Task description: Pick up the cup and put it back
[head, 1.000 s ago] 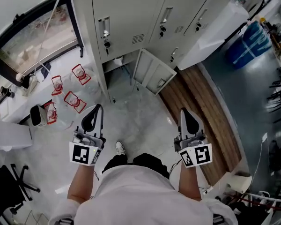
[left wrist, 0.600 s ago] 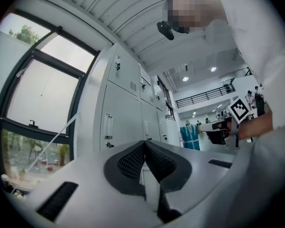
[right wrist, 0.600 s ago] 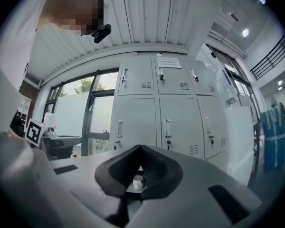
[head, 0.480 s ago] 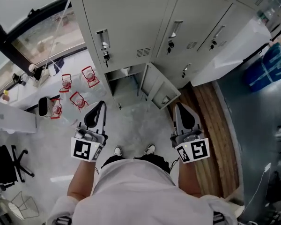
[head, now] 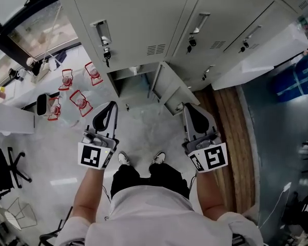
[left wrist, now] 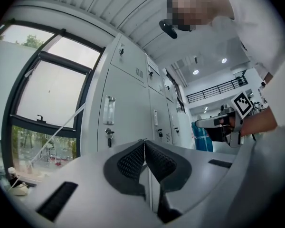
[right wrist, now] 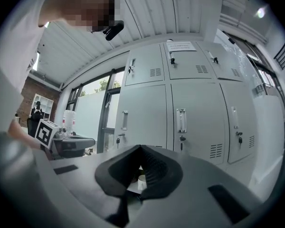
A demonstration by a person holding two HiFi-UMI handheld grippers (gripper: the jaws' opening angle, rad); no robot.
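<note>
Grey metal lockers point(head: 143, 19) fill the top of my head view. They are tall and shut, all but one low locker point(head: 129, 81) whose small door point(head: 169, 88) hangs wide open. Under them is the pale stone floor point(head: 143, 132), with a brown wood strip point(head: 231, 132) along its right side and a big window point(head: 25, 32) far on the left. The person point(head: 154, 209) who carries my claws stands in front of the open locker in a white top and black shorts, both arms held out. My left claw point(head: 111, 105) points level at the lockers, and its two black pads are pressed together with nothing in them. My right claw point(head: 188, 107) points the same way, close to the open door, and its pads meet at the tips too, holding nothing. Each claw has a cube point(head: 95, 157) with black and white squares at its back. On the floor to the left lie four red and clear things point(head: 78, 104); I cannot tell what they are. Smallest of all is the white cup point(right wrist: 141, 182). It sits inside the open low locker, well apart from both claws. I see it in my right gripper view through the little gap under the pads.
</note>
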